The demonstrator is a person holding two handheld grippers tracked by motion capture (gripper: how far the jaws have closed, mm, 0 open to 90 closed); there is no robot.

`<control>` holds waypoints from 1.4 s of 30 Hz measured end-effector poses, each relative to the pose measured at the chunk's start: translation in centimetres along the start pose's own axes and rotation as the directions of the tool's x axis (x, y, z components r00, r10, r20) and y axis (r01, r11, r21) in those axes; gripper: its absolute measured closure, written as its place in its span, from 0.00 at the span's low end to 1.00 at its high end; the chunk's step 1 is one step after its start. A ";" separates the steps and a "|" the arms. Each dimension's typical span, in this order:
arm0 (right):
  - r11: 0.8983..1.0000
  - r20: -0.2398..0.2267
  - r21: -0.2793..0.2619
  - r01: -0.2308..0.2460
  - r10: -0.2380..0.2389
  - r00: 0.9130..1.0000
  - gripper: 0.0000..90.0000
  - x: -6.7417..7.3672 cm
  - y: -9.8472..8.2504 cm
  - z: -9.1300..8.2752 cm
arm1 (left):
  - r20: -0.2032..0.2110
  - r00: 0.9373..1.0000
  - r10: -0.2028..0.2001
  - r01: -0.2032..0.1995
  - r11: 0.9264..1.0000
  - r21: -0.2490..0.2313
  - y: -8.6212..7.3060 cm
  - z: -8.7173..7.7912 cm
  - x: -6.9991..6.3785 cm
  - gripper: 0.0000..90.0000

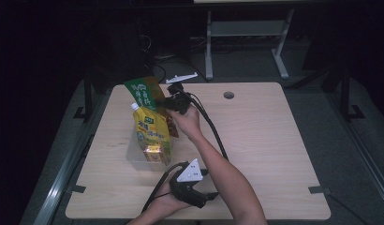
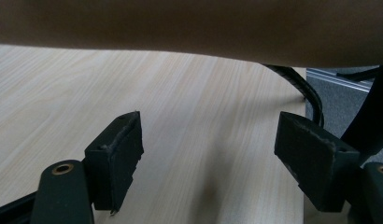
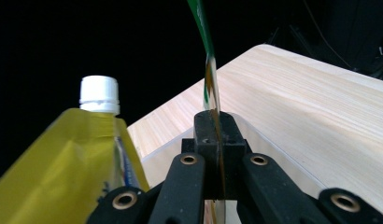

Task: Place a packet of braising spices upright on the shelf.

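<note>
One wooden table (image 1: 274,140), and there's plenty of bare top from the centre out to three o'clock; the whole right half is free right up to its edge. A single cable hole (image 1: 229,95) sits near the far edge at about twelve o'clock. All the clutter is bunched at about ten o'clock from centre: one clear bin (image 1: 134,157), its near wall well back from the table's front edge. Standing in it, one yellow spouted pouch (image 1: 154,133) with a white cap (image 3: 99,94), and one small orange carton (image 1: 154,153) at its foot.

Two grippers in play. The right gripper (image 1: 177,102) is out over the bin's far side at eleven o'clock, jaws clamped tight on the edge of one green packet (image 1: 144,95). The packet stands up edge-on between the pads in the right gripper view, just beside the pouch, hanging above the bin. The left gripper (image 2: 208,154) rests at six o'clock near the front edge, jaws spread wide, nothing between them but bare wood, with the person's right forearm (image 1: 218,168) crossing just above it.
</note>
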State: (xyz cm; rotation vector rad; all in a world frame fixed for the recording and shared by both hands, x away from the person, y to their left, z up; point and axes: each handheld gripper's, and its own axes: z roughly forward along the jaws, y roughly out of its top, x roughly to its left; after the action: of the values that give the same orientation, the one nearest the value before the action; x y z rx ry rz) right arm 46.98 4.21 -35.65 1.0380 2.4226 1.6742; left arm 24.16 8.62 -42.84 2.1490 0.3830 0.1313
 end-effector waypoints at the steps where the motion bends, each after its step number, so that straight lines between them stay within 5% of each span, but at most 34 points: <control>1: 1.000 0.007 -0.005 -0.001 0.001 1.000 0.99 0.0 -0.2 -0.1 | 0.000 1.000 0.000 0.000 1.000 -0.001 0.0 0.0 0.0 0.26; 10: 1.000 0.023 -0.008 0.016 -0.016 1.000 0.98 0.3 -0.8 -0.8 | -0.007 1.000 -0.001 0.001 1.000 -0.001 0.0 0.0 0.0 0.26; 16: 0.992 0.052 0.100 0.073 -0.078 0.996 0.96 0.4 -0.5 -1.3 | -0.010 1.000 0.000 0.000 1.000 -0.003 0.0 0.0 0.1 0.26; 20: 0.986 0.047 0.161 0.051 -0.059 0.997 0.98 -0.2 -0.2 -1.4 | -0.009 1.000 0.003 -0.003 1.000 -0.001 0.1 0.1 0.0 0.26; 26: 0.994 0.027 0.110 0.018 -0.021 0.999 0.99 -0.1 -0.4 -1.8 | -0.010 1.000 0.000 0.000 1.000 -0.004 0.1 0.1 0.0 0.26; 34: 0.998 0.006 0.030 0.063 -0.063 0.998 0.99 1.9 -0.5 -2.2 | -0.013 1.000 0.007 -0.007 1.000 -0.011 0.1 -0.1 0.0 0.26; 42: 0.999 0.015 0.011 0.052 -0.053 0.999 0.99 1.2 -1.4 -0.8 | -0.012 1.000 0.011 -0.011 1.000 -0.003 0.1 -0.1 0.0 0.26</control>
State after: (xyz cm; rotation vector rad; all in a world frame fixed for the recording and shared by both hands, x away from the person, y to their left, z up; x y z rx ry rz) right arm 45.05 3.88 -36.08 0.9758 2.4301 1.6328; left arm 24.17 8.66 -42.63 2.1482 0.3777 0.1507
